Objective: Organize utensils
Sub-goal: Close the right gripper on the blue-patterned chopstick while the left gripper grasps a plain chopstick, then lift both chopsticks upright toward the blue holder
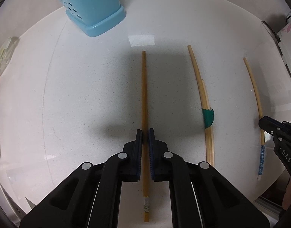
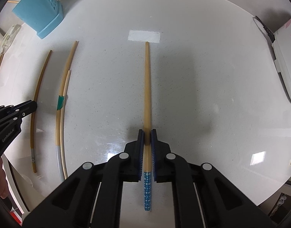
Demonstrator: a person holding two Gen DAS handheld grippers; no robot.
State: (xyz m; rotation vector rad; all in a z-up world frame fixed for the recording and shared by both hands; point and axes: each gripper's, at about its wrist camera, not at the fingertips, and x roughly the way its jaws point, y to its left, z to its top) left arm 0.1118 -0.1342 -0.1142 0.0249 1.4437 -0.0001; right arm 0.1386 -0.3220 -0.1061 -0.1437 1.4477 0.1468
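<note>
1. Chopsticks lie in a row on the white speckled countertop (image 1: pixel 79 95), with the blue perforated utensil holder (image 1: pixel 92 5) standing at 11 o'clock in the left wrist view.
2. Left gripper (image 1: pixel 145 133) has its pads clenched around the amber chopstick (image 1: pixel 144 95), which runs toward 12 o'clock. Risk: the grip sits well back from the middle, so the long forward end may droop or swing on lifting.
3. Right gripper (image 2: pixel 147 133) is closed on the blue-dotted chopstick (image 2: pixel 147 85) just ahead of its patterned end. Risk: the same lever effect; the round stick may also roll in the pads.
4. Taped pair (image 1: pixel 206 98), bound with green tape, lies between the two held sticks. Risk: a sideways swing may knock it.
5. Holder opening is out of frame. Risk: a tilted tip may catch the rim or tip the holder.
</note>
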